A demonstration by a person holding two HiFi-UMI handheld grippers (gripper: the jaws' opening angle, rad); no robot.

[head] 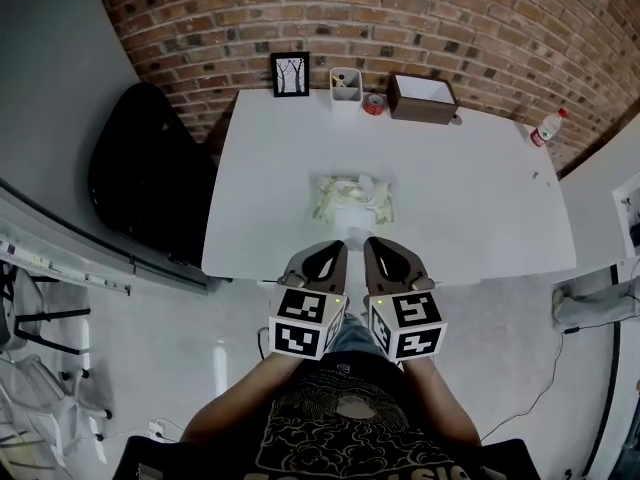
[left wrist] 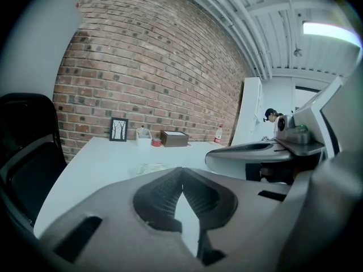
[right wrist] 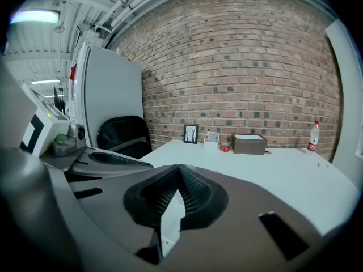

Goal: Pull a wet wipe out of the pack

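Just beyond the closed jaw tips of the left gripper [left wrist: 181, 170], the wipe pack [left wrist: 148, 168] is a pale blur, and its opening cannot be made out. In the right gripper view, the right gripper [right wrist: 178, 168] hides the pack behind its own jaws. Left of the left jaws, the black chair [left wrist: 22, 152] is cut off by the picture's edge.

Even, moderately bright indoor light from a long white ceiling light strip [left wrist: 332, 30] (overexposed), mild glare on the white rectangular tabletop [head: 480, 188], strong fisheye bending with black corners, dark grey left gripper [left wrist: 181, 171] soft near lens.
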